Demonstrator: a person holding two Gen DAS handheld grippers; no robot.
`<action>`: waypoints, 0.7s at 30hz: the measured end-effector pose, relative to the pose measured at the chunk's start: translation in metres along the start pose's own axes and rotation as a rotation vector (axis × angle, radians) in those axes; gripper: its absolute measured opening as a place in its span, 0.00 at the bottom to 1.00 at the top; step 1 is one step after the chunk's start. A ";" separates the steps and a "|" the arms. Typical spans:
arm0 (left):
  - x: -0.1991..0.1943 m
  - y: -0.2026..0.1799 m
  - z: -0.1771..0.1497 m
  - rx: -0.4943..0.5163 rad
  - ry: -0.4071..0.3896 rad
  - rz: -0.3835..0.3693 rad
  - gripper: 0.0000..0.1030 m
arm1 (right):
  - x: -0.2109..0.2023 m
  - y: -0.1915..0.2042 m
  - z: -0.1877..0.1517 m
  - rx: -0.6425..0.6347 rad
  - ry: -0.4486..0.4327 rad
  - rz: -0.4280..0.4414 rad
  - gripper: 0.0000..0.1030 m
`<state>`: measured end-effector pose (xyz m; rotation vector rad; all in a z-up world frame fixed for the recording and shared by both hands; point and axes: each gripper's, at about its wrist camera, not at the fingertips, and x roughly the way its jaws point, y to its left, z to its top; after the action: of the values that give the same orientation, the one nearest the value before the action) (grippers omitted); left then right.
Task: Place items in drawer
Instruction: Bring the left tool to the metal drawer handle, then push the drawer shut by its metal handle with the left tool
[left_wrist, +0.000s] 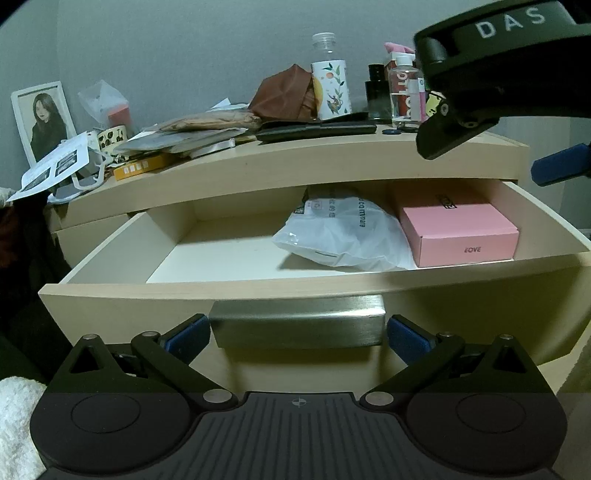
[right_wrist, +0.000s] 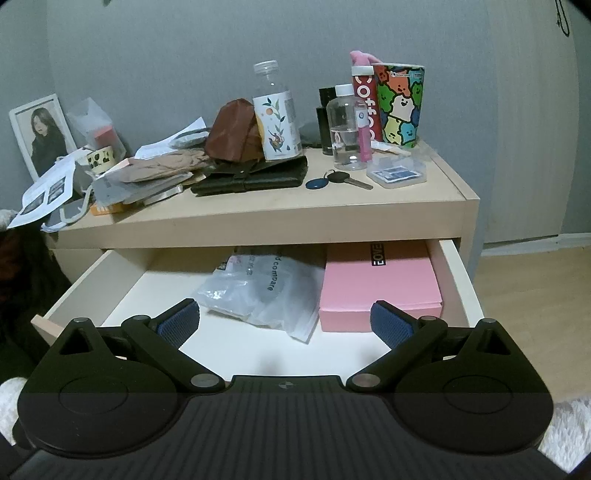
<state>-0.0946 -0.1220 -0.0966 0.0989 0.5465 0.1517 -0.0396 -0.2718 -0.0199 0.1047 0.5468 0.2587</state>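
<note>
The pale wood-laminate drawer (right_wrist: 456, 269) stands pulled out, holding a crinkled clear plastic bag (right_wrist: 264, 295) printed "compare" beside a matte pink box (left_wrist: 460, 230) marked "LOVE". My left tongs (left_wrist: 297, 334) gape empty around the brushed-metal handle (left_wrist: 297, 321); my right tongs (right_wrist: 284, 319) hover wide open, empty, above the drawer.

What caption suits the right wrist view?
Open right gripper above open drawer holding pink box and plastic bag.
</note>
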 end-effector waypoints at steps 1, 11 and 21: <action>0.001 0.001 0.000 -0.005 0.004 0.002 1.00 | 0.000 0.000 0.000 -0.001 0.000 0.001 0.99; 0.008 0.007 0.003 -0.035 0.025 -0.058 1.00 | 0.000 0.000 -0.001 -0.005 -0.016 -0.004 0.99; 0.006 0.013 0.004 -0.070 0.011 -0.076 0.95 | -0.001 0.000 -0.001 -0.003 -0.025 -0.011 0.99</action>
<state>-0.0888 -0.1080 -0.0946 0.0089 0.5544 0.0974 -0.0407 -0.2717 -0.0206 0.1022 0.5224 0.2469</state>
